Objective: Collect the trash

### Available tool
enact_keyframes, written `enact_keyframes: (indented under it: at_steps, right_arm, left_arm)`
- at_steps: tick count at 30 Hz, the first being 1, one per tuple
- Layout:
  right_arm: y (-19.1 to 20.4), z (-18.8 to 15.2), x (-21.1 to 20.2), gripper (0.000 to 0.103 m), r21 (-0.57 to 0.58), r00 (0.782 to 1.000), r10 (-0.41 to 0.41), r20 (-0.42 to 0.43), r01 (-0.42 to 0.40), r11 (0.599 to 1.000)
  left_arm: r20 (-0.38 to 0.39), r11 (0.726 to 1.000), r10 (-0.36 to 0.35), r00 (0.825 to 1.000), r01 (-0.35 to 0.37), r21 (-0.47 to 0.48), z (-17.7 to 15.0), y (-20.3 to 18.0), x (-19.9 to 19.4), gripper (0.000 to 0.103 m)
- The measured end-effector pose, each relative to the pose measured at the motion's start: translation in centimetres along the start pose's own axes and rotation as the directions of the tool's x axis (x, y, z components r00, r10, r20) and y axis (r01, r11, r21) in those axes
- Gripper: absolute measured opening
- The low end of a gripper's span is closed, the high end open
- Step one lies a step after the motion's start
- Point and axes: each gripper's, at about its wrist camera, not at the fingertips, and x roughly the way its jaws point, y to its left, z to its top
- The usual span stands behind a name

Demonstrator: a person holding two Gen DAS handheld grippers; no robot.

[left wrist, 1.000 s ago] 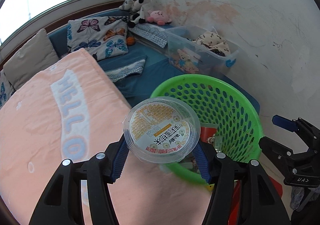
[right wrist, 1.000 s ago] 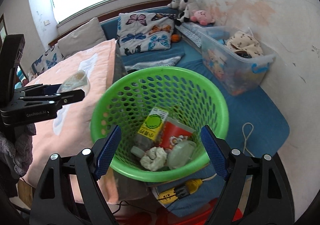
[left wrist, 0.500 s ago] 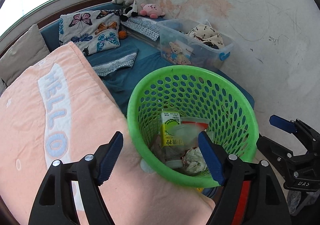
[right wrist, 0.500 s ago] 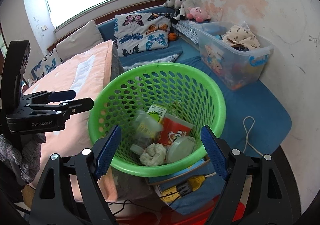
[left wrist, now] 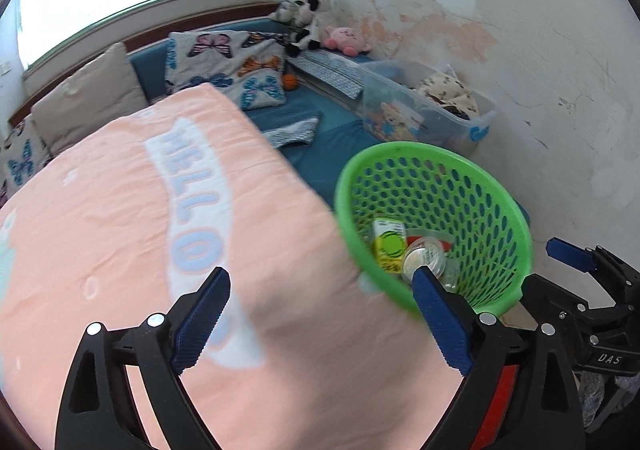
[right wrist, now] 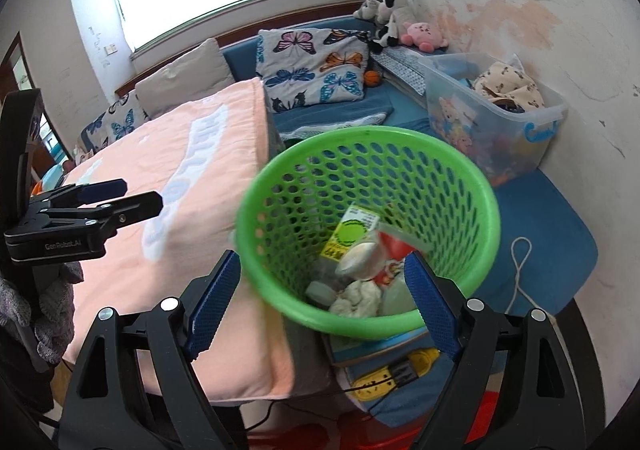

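Note:
A green perforated basket [left wrist: 436, 154] stands beside the bed; it also shows in the right wrist view [right wrist: 372, 138]. It holds trash: a yellow-green carton [right wrist: 352, 236], a clear round plastic container [left wrist: 425, 260], a red cup [right wrist: 394, 254] and a crumpled white tissue [right wrist: 358, 298]. My left gripper [left wrist: 320, 318] is open and empty over the pink blanket [left wrist: 132, 210], left of the basket. My right gripper [right wrist: 320, 306] is open and empty just in front of the basket's near rim.
The pink "HELLO" blanket [right wrist: 168, 186] covers the bed to the left. A clear storage box [right wrist: 496, 110] of toys stands against the stained wall behind the basket. Butterfly pillows [right wrist: 312, 66] and plush toys [right wrist: 400, 18] lie farther back. A yellow power strip [right wrist: 388, 374] lies under the basket.
My left gripper opened and dropped the clear round container into the basket, then swung left over the blanket. The right gripper stayed open near the basket.

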Motion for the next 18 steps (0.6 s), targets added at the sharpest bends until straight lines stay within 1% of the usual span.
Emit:
enact_keyframes:
  at_steps: [1,5,10,14,18]
  right_arm:
    - [0.4,-0.1,-0.1,0.085,-0.001,1.000,0.007,0.001,-0.007,1.000]
    - [2.1,-0.7,-0.5,0.087,-0.009,1.000,0.026,-0.001,-0.026,1.000]
    - [5.0,-1.7,-0.9,0.089,-0.058,0.999,0.038,-0.006,-0.038,0.998]
    - [6.9,-2.3,-1.4,0.090,-0.098,0.999,0.047,0.000,-0.047,0.994]
    - [8.6,-2.7,-2.0,0.092,-0.133,0.998,0.065,0.007,-0.064,0.989]
  left_arm:
    - [0.007,1.000,0.013,1.000,-0.012,-0.011,-0.5,0.6,-0.7,0.094]
    - [0.020,0.998,0.049,0.999,-0.048,-0.042,-1.9,2.4,-2.5,0.095]
    - [0.028,0.992,0.108,0.994,-0.106,-0.067,-4.0,4.1,-4.7,0.096]
    - [0.026,0.985,0.153,0.988,-0.151,-0.087,-5.4,5.5,-6.4,0.096]
    - [0.043,0.976,0.200,0.979,-0.195,-0.101,-6.8,6.6,-8.3,0.096]
